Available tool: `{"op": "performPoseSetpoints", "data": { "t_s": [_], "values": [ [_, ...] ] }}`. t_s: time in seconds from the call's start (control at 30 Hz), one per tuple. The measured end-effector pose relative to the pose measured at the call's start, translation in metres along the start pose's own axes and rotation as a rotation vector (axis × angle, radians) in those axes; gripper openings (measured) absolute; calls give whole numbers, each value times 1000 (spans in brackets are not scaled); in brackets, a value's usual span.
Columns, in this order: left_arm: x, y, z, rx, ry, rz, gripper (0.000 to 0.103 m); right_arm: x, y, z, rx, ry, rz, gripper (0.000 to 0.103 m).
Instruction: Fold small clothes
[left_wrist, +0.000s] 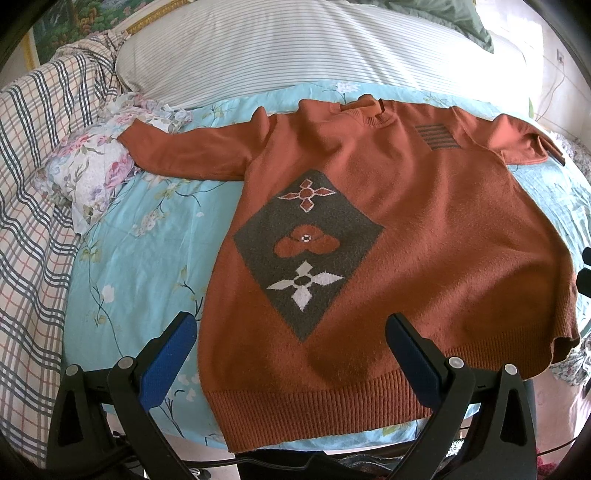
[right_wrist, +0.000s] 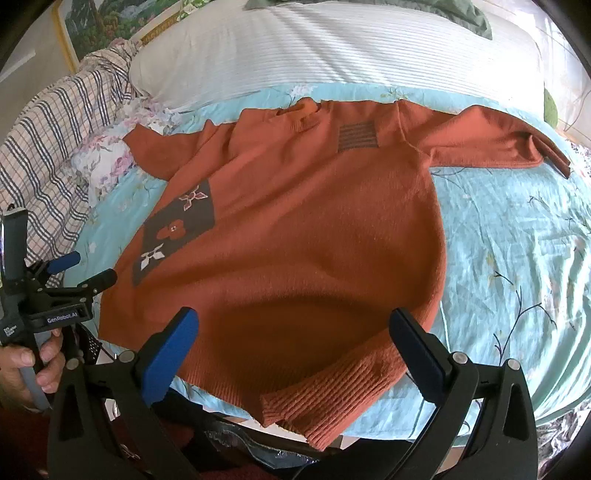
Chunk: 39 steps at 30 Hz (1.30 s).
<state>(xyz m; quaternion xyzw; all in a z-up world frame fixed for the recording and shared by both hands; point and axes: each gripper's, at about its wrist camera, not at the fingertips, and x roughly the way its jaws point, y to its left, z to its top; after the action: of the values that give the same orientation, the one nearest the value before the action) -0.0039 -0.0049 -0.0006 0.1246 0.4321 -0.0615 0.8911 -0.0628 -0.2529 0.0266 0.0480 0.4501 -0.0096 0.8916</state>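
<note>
Sweater (left_wrist: 388, 236) flat on bed (left_wrist: 140, 258), sleeves out.
Left gripper (left_wrist: 291, 354) and right gripper (right_wrist: 295, 354) hover at the hem, jaws wide apart, holding nothing.

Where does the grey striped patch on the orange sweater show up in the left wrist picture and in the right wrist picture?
Left wrist view: the striped patch sits upper right of centre, right of the collar.
Right wrist view: the striped patch sits upper middle, again right of the collar.
Shared landmark: the sweater's collar, just before the white striped pillow.
</note>
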Motion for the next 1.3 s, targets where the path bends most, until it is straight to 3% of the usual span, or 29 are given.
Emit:
{"op": "performPoseSetpoints", "data": {
  "t_s": [0.5, 0.63, 0.87, 1.07, 1.23, 1.3],
  "values": [
    [14, -4, 12, 5, 20, -14, 102, 10, -9, 4, 24, 60, -10, 103],
    [18, -4, 14, 11, 39, -21, 102, 11, -11, 5, 21, 20, -1, 103],
    [21, -8, 17, 38, -23, 6, 102, 15, -26, 9, 81, 18, 28, 103],
    [27, -10, 25, 64, -24, 28, 102, 15, -79, 19, 172, -38, -28, 102],
    [35, -14, 32, 40, -19, 6, 102, 15, -152, 38, 281, -115, -115, 102],
    [40, -17, 33, 41, -12, 3, 102, 18, -186, 48, 325, -150, -153, 91]
  ]
}}
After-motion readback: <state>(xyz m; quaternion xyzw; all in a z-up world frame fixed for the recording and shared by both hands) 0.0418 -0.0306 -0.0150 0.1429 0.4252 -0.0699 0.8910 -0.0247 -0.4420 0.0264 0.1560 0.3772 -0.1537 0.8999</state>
